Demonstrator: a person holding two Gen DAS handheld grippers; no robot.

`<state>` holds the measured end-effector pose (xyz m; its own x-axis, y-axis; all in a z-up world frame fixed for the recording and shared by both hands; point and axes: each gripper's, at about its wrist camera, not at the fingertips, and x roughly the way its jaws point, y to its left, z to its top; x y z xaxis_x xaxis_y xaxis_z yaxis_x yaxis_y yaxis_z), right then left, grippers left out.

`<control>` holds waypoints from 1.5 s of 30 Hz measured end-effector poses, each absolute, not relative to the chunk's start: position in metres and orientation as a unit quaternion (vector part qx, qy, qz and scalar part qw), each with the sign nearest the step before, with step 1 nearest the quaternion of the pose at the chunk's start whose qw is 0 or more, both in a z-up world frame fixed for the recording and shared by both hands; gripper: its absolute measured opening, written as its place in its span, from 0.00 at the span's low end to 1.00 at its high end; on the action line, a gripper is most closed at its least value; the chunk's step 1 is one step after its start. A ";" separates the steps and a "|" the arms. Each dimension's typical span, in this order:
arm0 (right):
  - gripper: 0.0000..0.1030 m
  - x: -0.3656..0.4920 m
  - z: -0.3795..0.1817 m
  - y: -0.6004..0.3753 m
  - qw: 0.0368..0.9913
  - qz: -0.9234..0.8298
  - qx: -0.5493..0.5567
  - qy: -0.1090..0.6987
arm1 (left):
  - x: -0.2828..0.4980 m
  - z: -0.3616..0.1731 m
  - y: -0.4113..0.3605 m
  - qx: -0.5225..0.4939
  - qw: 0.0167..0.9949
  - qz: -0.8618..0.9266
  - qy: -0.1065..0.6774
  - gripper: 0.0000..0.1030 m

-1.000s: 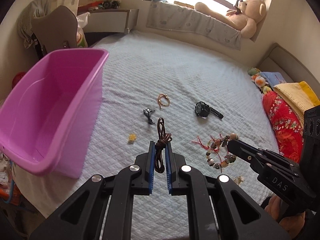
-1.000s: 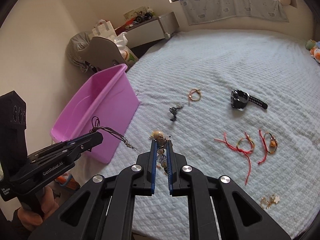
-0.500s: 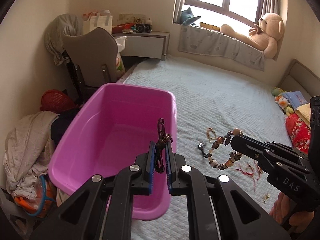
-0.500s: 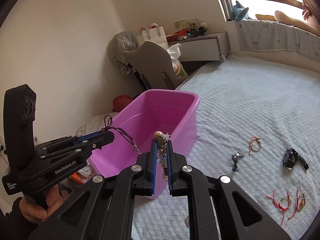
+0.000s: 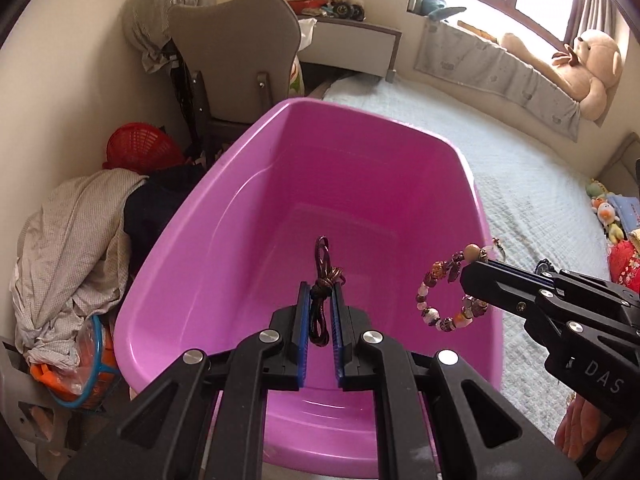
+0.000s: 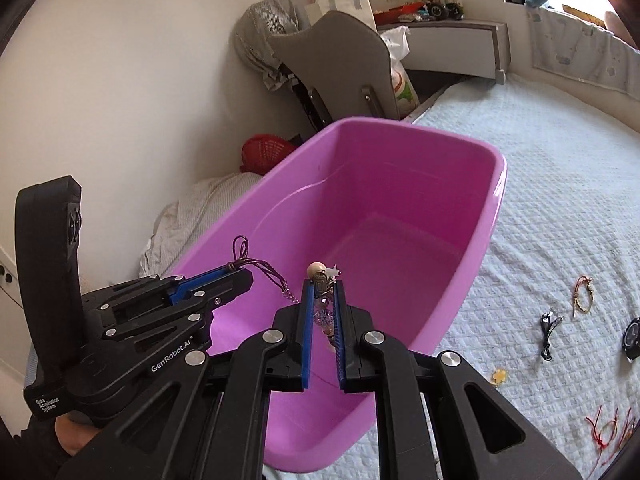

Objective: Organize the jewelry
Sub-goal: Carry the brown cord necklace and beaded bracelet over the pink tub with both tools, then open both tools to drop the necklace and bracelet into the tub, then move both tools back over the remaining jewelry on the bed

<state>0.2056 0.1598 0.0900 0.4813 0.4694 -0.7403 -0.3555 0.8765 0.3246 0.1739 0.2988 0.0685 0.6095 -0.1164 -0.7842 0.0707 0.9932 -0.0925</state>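
left wrist view: the left gripper (image 5: pixel 320 312) clenches a brown cord (image 5: pixel 322 280) above the pink tub (image 5: pixel 280 216); right wrist view: the right gripper (image 6: pixel 322 312) pinches a beaded bracelet (image 6: pixel 320 280) over the same tub, which sits on the bed (image 6: pixel 560 200)

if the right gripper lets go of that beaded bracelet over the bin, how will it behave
The beaded bracelet hangs as a loose loop from the right gripper, so it is probably floppy. It should drop and collapse in the pink bin. Its round beads may skid slightly on smooth plastic.
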 end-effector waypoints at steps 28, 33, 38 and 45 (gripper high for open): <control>0.41 0.224 0.064 0.154 0.854 0.186 0.018 0.485 | 0.184 0.036 0.308 -0.002 0.876 0.013 0.482 0.76; 0.41 0.221 0.067 0.151 0.856 0.184 0.018 0.483 | 0.177 0.039 0.306 0.000 0.877 0.019 0.479 0.78; 0.45 0.216 0.069 0.148 0.858 0.183 0.021 0.479 | 0.170 0.043 0.303 0.001 0.879 0.028 0.475 0.82; 0.49 0.202 0.079 0.137 0.864 0.183 0.028 0.469 | 0.156 0.053 0.298 -0.012 0.884 0.035 0.467 0.87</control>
<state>0.2017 0.1369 0.0789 0.4939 0.3427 -0.7992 -0.2894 0.9315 0.2205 0.1559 0.2985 0.0529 0.5615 0.0516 -0.8259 -0.0733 0.9972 0.0125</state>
